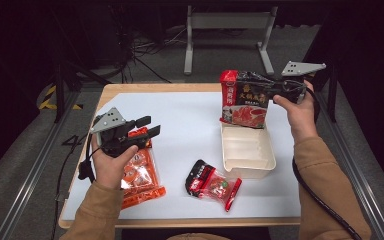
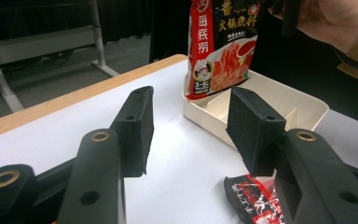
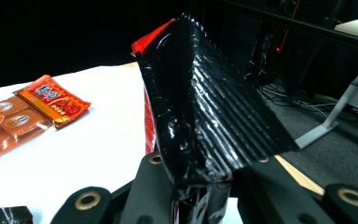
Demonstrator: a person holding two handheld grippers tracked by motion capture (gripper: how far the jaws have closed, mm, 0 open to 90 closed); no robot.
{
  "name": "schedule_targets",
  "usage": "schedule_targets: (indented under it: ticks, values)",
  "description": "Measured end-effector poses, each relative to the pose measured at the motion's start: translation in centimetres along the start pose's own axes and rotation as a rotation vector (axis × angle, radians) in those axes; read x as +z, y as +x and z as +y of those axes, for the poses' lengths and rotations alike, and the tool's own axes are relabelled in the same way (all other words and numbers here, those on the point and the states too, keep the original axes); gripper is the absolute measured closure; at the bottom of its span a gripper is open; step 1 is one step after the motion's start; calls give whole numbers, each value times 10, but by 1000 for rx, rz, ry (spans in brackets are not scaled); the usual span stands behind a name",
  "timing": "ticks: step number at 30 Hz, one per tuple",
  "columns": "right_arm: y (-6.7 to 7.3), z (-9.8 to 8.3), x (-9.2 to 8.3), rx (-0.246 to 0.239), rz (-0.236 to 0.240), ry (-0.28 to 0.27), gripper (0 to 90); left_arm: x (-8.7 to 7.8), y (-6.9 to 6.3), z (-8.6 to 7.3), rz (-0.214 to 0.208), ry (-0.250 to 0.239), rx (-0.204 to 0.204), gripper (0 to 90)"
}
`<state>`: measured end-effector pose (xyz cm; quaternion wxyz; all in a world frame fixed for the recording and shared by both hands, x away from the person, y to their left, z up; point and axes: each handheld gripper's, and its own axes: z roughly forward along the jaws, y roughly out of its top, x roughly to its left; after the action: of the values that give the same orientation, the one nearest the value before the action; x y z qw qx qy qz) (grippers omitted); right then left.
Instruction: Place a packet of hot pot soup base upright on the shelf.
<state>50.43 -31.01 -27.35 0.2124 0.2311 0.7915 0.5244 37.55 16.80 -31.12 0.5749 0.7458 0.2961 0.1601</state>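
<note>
We kept the left tongs [image 1: 147,127] released, jaws parted with nothing between them, hovering above the orange snack pack [image 1: 140,172] that lay flat on the white counter [image 1: 185,125] under the left hand [image 1: 111,162]. Ahead of those tongs and lower on the counter lay the small red-and-black sachet [image 1: 211,182], well apart from both tools. Beyond it, further toward the right tongs, stood the cream divided tray [image 1: 247,150], its compartments bare as far as we could see.

The right tongs [image 1: 282,90] were clenched on the top seam of the hotpot soup base pouch [image 1: 244,97], which hung upright below them with its lower edge just above the far end of the tray, or touching it; we could not tell which. In the right gripper view the crimped black seam [image 3: 214,121] sat squeezed between the jaws.

We judged the step to be lowering the pouch into the tray. To do it well, we needed to keep the clamp firm on the seam, bring the pouch down inside one compartment, not across the divider, tilt it so it lay flat, and release only once the tray bore its weight. The left tongs were best held clear.
</note>
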Motion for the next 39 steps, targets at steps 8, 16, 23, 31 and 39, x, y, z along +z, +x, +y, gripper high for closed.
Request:
schedule_targets:
  ticks: [8,16,23,31,39]
  values:
    - [-2,-8,4,4,-10,0,790,0,1,0,3,0,-1,513]
    - [-2,-13,5,15,-7,-12,782,0,1,-1,-2,3,-5,510]
    - [-1,-19,8,28,3,-16,770,1,1,-1,-3,6,-12,503]
    - [-1,-34,15,57,15,7,753,1,2,-2,-1,10,-12,501]
    - [-2,-47,14,101,16,-5,732,1,3,-2,8,7,-12,477]
